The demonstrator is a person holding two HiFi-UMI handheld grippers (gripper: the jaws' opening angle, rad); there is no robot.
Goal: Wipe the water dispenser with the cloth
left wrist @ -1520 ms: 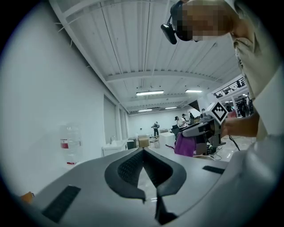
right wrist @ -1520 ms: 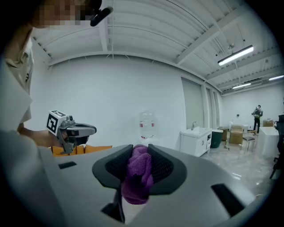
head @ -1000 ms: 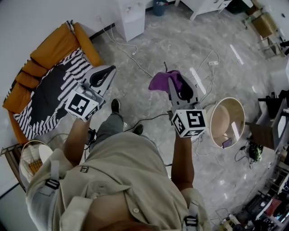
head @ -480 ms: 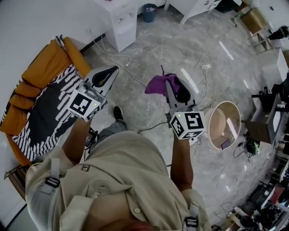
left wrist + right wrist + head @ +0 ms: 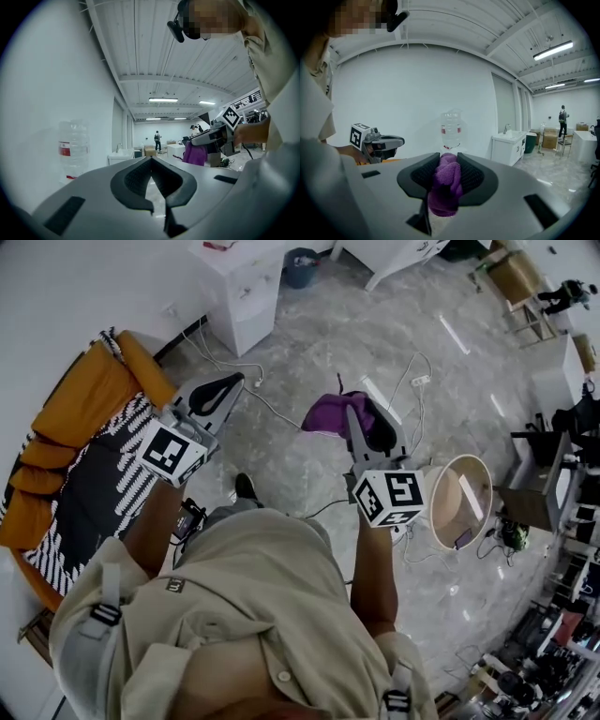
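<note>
Got the purple cloth point(image 5: 444, 187) bunched up and pinched hard in the right gripper point(image 5: 449, 163), with a wad drooping below the jaws. Looking straight past it at the water dispenser point(image 5: 451, 129). Can only make out the upturned bottle with its red label, against the white wall and well apart from the cloth. Can't see the lower body, blocked by the gripper itself. No contact anywhere, so calling this the approach step, no wiping yet. Holding the left gripper point(image 5: 150, 161) off to the side, tips pressed together on nothing.

Further out: a white sink cabinet point(image 5: 509, 146) right of the bottle, an orange sofa point(image 5: 70, 409) on the left, and a power strip point(image 5: 419, 380) with loose cables on the marble floor point(image 5: 375, 324).

Next up, probably: step closer, press the cloth flat against the dispenser's side and rub without easing the squeeze. Worth minding those cables underfoot on the way in.
</note>
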